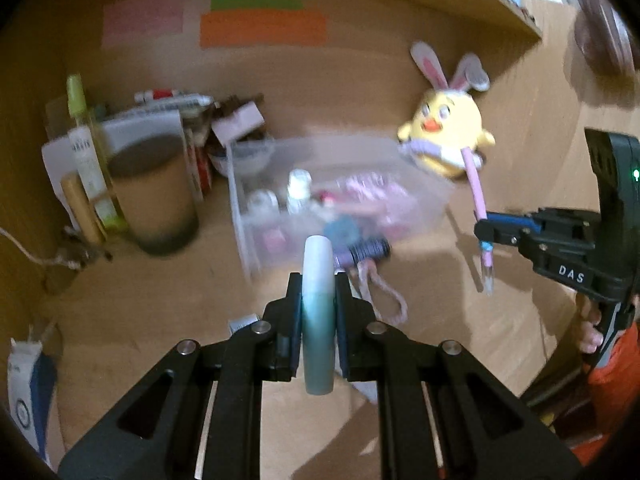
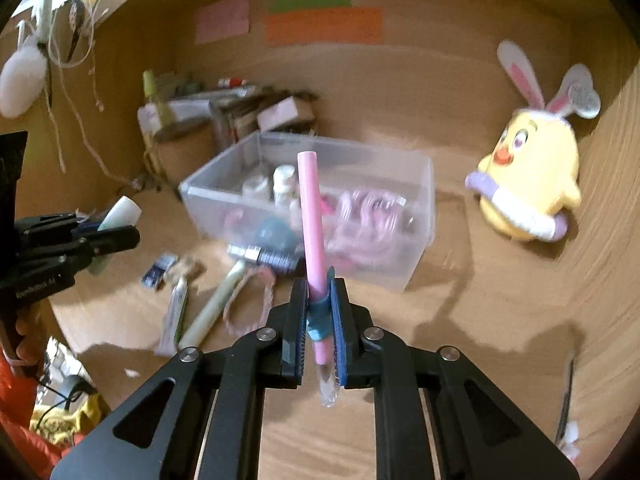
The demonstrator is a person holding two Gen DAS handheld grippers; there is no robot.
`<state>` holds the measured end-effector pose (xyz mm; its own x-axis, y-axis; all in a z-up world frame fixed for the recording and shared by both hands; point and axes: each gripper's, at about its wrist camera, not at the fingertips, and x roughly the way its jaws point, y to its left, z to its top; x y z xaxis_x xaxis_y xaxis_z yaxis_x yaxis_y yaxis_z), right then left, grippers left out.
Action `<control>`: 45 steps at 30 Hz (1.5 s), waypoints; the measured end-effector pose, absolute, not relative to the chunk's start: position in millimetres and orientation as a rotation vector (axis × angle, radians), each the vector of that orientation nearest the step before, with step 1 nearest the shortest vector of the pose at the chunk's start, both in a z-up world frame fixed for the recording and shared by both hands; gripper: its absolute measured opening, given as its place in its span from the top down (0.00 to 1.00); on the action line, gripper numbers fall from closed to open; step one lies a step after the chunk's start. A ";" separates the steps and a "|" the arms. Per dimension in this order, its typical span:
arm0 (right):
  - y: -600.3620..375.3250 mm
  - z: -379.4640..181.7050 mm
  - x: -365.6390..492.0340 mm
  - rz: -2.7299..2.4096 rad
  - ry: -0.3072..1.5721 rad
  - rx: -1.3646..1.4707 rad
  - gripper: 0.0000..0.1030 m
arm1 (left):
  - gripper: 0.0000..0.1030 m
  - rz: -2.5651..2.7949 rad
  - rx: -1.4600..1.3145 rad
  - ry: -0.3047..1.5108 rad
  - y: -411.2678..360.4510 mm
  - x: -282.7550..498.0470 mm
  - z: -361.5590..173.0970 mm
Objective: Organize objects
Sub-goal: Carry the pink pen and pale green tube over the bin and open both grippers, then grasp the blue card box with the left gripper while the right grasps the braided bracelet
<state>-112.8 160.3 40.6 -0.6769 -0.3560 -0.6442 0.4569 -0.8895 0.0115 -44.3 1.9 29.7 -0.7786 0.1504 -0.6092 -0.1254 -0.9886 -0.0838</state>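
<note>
My left gripper (image 1: pixel 318 280) is shut on a white-to-teal tube (image 1: pixel 318 312), held upright above the wooden desk, short of the clear plastic bin (image 1: pixel 424 200). That bin (image 2: pixel 416 216) holds small bottles and pink items. My right gripper (image 2: pixel 318 284) is shut on a pink pen (image 2: pixel 311 216) with a blue band and clear tip, its top end pointing toward the bin. In the left wrist view the right gripper (image 1: pixel 486 232) hangs at the right with the pink pen (image 1: pixel 478 192). In the right wrist view the left gripper (image 2: pixel 120 234) shows at the left with the tube (image 2: pixel 120 210).
A yellow chick plush (image 2: pixel 528 184) with bunny ears sits right of the bin. A brown cylindrical pot (image 1: pixel 156 196), a spray bottle (image 1: pixel 86 152) and boxes stand at back left. A purple hairbrush (image 1: pixel 362 252), a pale tube (image 2: pixel 216 304), a bracelet (image 2: pixel 248 300) and small packets lie in front of the bin.
</note>
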 end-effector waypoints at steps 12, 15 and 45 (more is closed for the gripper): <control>158.2 82.3 -165.9 -2.607 0.167 0.808 0.90 | 0.86 2.875 -0.931 -0.101 -18.8 -90.7 57.0; 156.2 86.0 -180.2 -2.617 0.156 0.795 0.90 | 0.86 2.888 -0.932 -0.096 -21.8 -105.1 59.1; 108.0 38.7 -191.1 -2.471 0.354 0.950 0.54 | 0.38 2.788 -1.073 -0.123 -18.9 -145.2 39.3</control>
